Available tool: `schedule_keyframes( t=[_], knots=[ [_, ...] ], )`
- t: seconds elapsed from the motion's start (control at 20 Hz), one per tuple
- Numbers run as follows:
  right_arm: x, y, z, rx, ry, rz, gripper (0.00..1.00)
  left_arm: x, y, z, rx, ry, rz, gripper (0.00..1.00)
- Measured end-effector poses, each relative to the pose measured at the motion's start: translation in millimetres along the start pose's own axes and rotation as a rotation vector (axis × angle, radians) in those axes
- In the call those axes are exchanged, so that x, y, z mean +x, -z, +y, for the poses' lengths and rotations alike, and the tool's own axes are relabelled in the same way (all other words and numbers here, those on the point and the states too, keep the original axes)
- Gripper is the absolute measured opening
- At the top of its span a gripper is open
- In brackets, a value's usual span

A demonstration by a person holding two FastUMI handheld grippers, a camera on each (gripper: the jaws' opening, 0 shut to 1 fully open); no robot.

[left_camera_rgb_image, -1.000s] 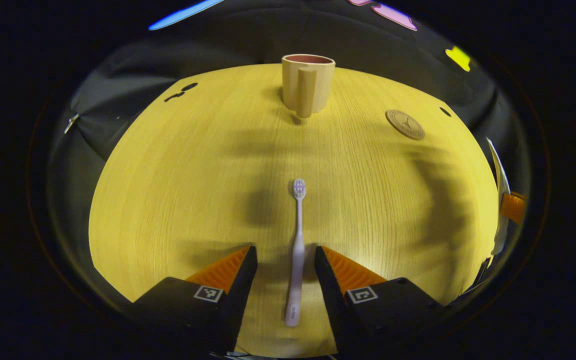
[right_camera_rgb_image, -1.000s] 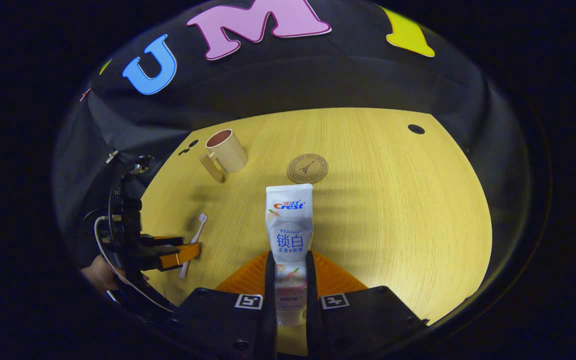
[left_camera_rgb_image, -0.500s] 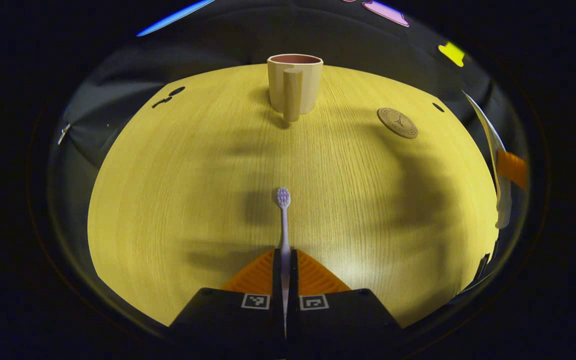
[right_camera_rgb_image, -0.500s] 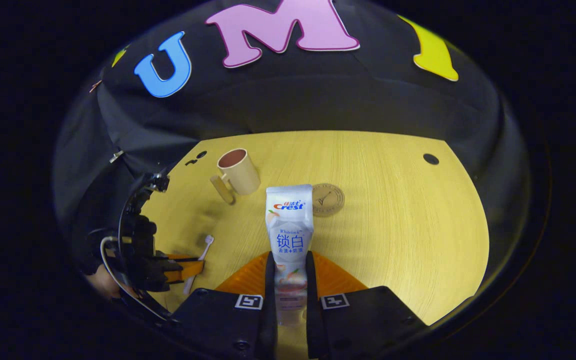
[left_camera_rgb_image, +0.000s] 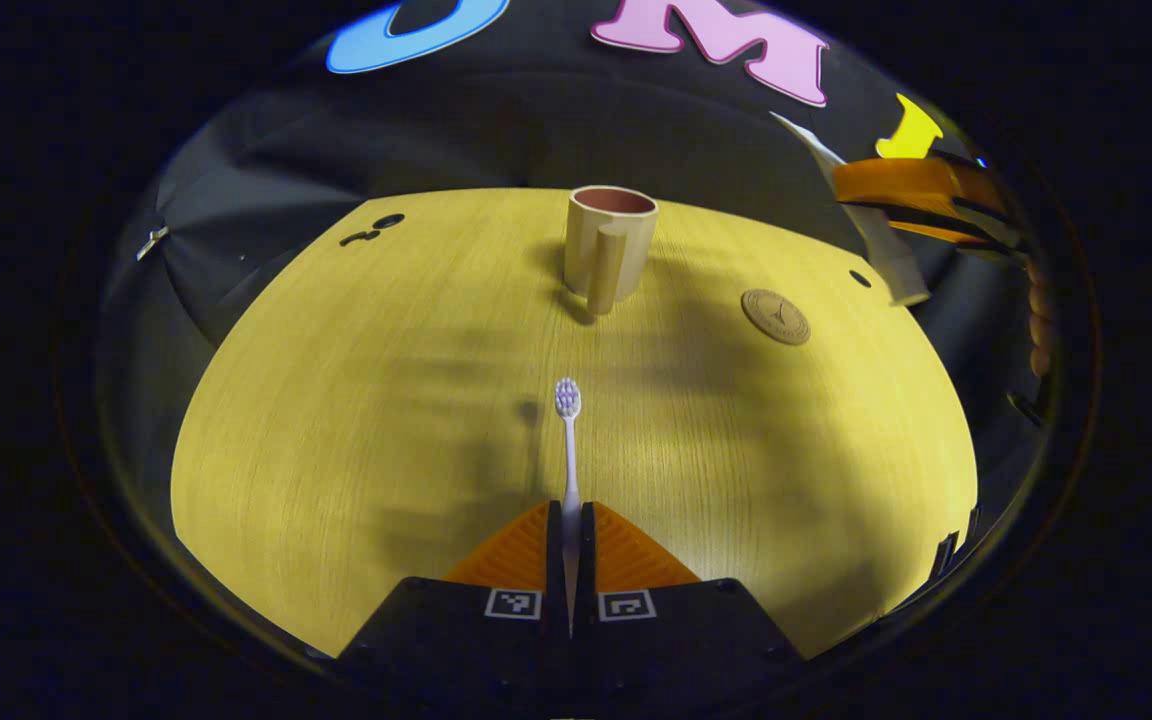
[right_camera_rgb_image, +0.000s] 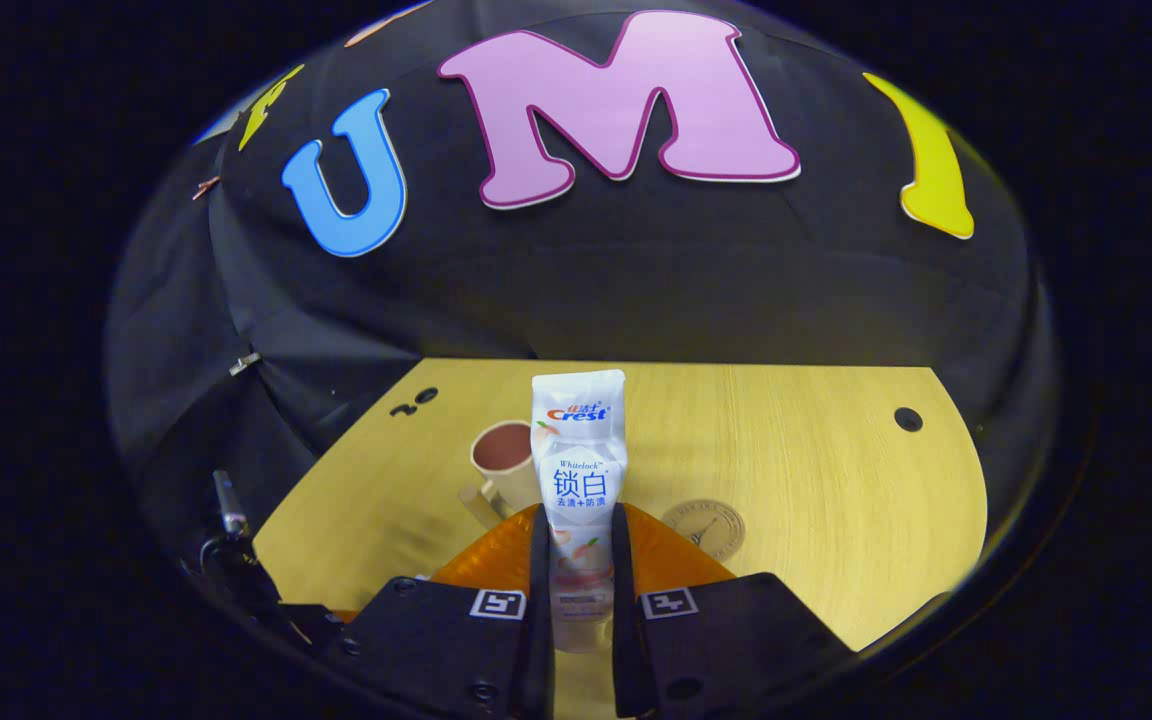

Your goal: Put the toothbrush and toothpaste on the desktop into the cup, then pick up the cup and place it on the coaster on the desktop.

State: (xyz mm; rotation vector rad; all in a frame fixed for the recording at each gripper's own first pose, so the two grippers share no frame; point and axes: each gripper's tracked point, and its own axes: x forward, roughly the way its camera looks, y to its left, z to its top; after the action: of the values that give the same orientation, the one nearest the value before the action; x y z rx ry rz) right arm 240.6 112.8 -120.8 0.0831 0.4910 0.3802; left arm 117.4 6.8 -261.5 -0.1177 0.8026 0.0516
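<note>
Above yellow wooden desk (left_camera_rgb_image: 336, 420) | left hand-held gripper (left_camera_rgb_image: 570, 520) clamped on slim lilac plastic toothbrush (left_camera_rgb_image: 568, 440) handle: light, stiff | right hand-held gripper (right_camera_rgb_image: 576, 545) clamped on soft white toothpaste tube (right_camera_rgb_image: 578, 470) near its cap end | beige handled cup (left_camera_rgb_image: 611, 243) far centre.

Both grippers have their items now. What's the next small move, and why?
Probably carry the toothbrush forward to above the cup and tip it in. The left gripper is shut on its handle, the cup stands upright, open and straight ahead. The right gripper holds the toothpaste and can follow.
</note>
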Motion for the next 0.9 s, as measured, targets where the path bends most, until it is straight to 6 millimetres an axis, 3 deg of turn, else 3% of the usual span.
schedule_keyframes(
  t=[0.2,0.3,0.6,0.7,0.9],
  knots=[
    [38,-44,20,0.012,-0.004,-0.128,0.27,-31,-21,9,-0.010,0.017,-0.089,0.06],
    [57,-56,31,0.018,-0.014,-0.192,0.27,-43,-31,18,-0.003,0.025,-0.121,0.06],
    [102,-77,60,0.032,-0.044,-0.348,0.27,-69,-60,24,-0.010,0.077,-0.221,0.06],
    [114,-83,63,0.017,-0.041,-0.406,0.27,-68,-71,30,-0.027,0.089,-0.259,0.06],
    [137,-71,66,0.031,-0.035,-0.458,0.27,-63,-94,40,-0.032,0.073,-0.400,0.06]
  ],
)
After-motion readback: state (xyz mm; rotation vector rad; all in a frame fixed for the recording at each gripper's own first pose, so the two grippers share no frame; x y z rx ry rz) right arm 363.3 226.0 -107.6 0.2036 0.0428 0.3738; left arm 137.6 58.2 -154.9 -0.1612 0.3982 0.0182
